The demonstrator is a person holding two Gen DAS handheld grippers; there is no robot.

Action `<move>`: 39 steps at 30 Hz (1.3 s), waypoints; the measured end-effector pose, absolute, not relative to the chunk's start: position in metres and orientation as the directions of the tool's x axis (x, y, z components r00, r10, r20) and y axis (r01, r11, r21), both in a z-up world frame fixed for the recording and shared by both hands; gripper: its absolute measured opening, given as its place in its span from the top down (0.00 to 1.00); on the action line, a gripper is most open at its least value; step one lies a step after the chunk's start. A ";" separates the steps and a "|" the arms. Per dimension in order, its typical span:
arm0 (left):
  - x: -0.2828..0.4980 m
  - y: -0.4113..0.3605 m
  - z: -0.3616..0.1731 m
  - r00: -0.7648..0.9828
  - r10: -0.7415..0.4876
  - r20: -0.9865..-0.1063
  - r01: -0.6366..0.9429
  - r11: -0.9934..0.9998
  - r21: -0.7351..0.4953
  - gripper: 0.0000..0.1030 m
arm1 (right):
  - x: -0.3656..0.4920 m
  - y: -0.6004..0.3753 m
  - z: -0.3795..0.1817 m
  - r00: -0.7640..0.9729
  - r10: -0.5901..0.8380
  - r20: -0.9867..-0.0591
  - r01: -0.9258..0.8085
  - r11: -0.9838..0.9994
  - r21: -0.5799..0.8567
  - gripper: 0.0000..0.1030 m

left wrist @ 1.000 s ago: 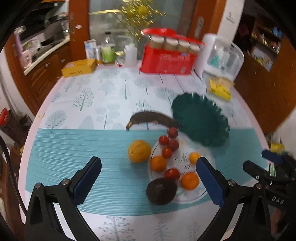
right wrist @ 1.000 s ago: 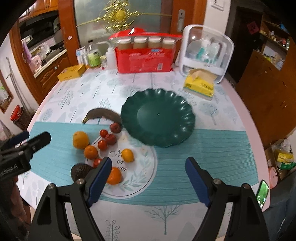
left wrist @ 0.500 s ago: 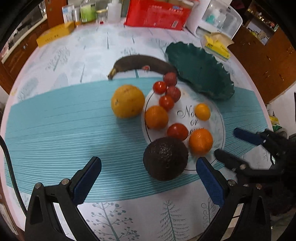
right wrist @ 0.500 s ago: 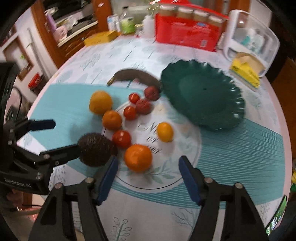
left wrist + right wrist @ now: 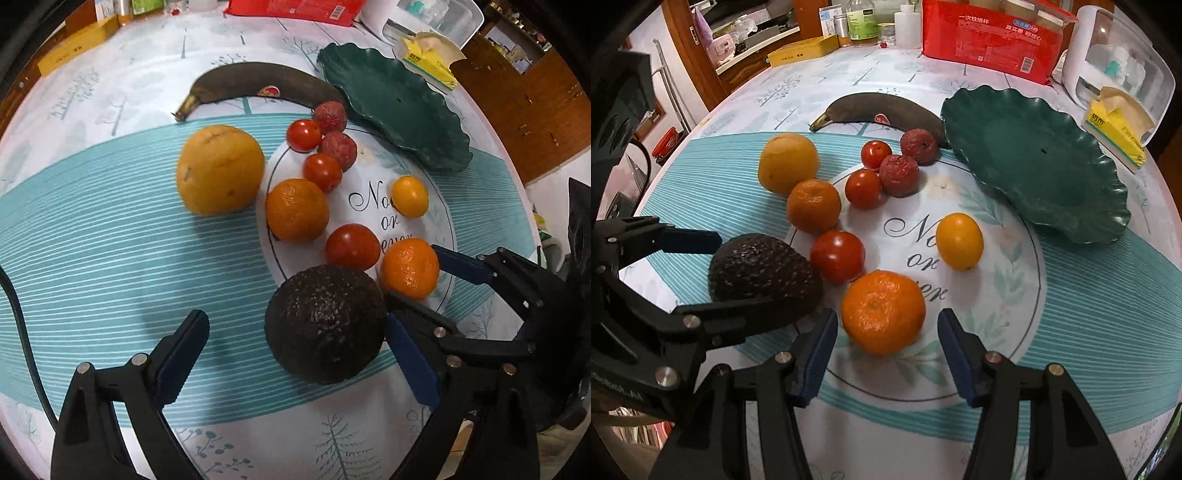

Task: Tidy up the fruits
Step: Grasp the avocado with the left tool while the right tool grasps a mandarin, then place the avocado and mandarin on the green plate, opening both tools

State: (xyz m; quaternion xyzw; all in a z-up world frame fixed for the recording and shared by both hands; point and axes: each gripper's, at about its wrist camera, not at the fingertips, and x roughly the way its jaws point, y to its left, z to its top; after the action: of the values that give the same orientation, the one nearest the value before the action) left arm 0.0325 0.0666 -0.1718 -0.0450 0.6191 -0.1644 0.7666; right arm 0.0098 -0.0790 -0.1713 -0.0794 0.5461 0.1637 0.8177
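Note:
A dark avocado (image 5: 325, 325) lies on the teal mat between the fingers of my left gripper (image 5: 295, 354). Its jaws are closing. The right pad is at the avocado's skin and the left pad stands well off it. My right gripper (image 5: 886, 354) straddles an orange mandarin (image 5: 882, 310) on the white printed circle. Its jaws are closing too, with a small gap on each side. Tomatoes (image 5: 837, 255), a second mandarin (image 5: 813, 205), a large yellow orange (image 5: 788, 162), a small yellow fruit (image 5: 959, 240), two wrinkled red fruits (image 5: 899, 174) and a blackened banana (image 5: 882, 110) lie around. The green scalloped plate (image 5: 1034, 162) holds nothing.
At the back of the table stand a red package of cups (image 5: 993, 37), a white plastic box (image 5: 1123, 55), a yellow tissue pack (image 5: 1115, 125), a yellow box (image 5: 803, 50) and bottles (image 5: 862, 22). Wooden cabinets lie beyond the table's edge.
Both grippers have come down close over the fruit. The right jaws have narrowed around the mandarin. The left gripper now brackets the avocado.

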 end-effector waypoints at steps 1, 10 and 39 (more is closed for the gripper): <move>0.034 0.066 -0.174 0.171 -0.315 -0.933 0.197 0.939 -0.281 0.10 | 0.009 -0.078 -0.172 0.355 0.181 -0.917 -0.358 0.933 0.046 0.46; 0.038 0.057 -0.181 0.169 -0.312 -0.935 0.220 0.937 -0.273 0.18 | 0.000 -0.081 -0.174 0.379 0.183 -0.907 -0.386 0.922 0.024 0.56; 0.074 0.004 -0.077 0.328 -0.263 -0.907 0.257 0.949 -0.182 0.39 | 0.046 -0.160 -0.096 0.474 0.182 -0.861 -0.217 0.972 0.086 0.57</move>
State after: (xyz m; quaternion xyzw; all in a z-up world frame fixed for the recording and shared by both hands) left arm 0.0739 0.0044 -0.0765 -0.0027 0.5573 -0.1598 0.8148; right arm 0.0464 -0.1596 -0.0960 -0.0176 0.4994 0.1161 0.8584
